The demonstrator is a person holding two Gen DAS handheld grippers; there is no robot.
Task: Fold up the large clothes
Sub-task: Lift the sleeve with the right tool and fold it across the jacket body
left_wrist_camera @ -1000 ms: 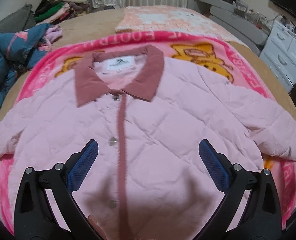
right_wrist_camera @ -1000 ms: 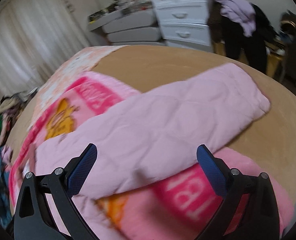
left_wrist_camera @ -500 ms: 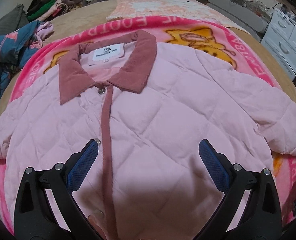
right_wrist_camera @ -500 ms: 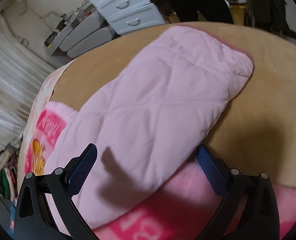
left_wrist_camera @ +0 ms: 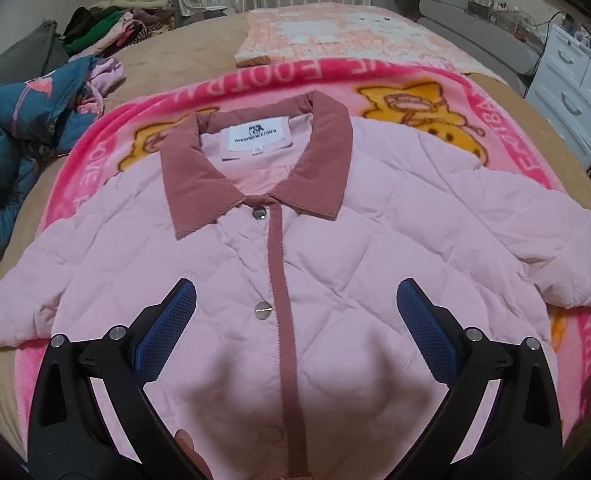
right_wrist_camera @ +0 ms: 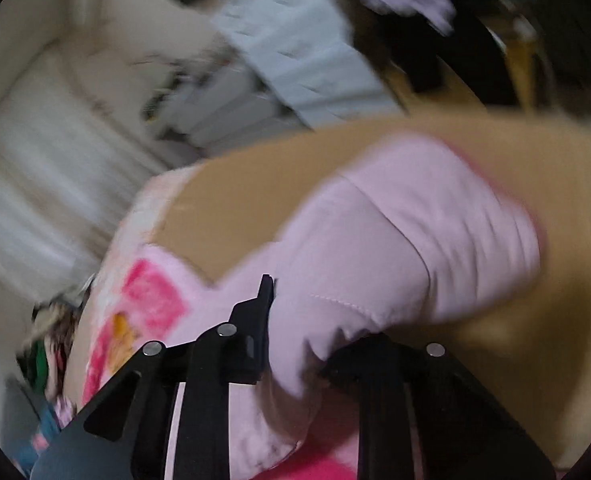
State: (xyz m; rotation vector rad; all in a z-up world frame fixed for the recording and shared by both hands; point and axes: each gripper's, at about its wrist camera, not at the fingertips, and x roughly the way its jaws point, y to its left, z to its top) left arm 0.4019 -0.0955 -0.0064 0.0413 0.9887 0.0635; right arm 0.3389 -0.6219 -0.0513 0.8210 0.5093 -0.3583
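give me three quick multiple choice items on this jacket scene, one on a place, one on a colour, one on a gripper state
1. Where does the jacket lie?
A. on a pink blanket
B. on a chair
C. in a drawer

2. What colour is the collar?
A. green
B. dusty rose
C. white

3. How is the right gripper?
A. wide open over the collar
B. holding a hanger
C. shut on the sleeve

Answers:
1 A, the blanket's pink border shows all round the jacket.
2 B, it is darker than the pale pink body.
3 C, its jaws have just closed, with sleeve cloth bunched between them, while the left gripper hangs open over the front.
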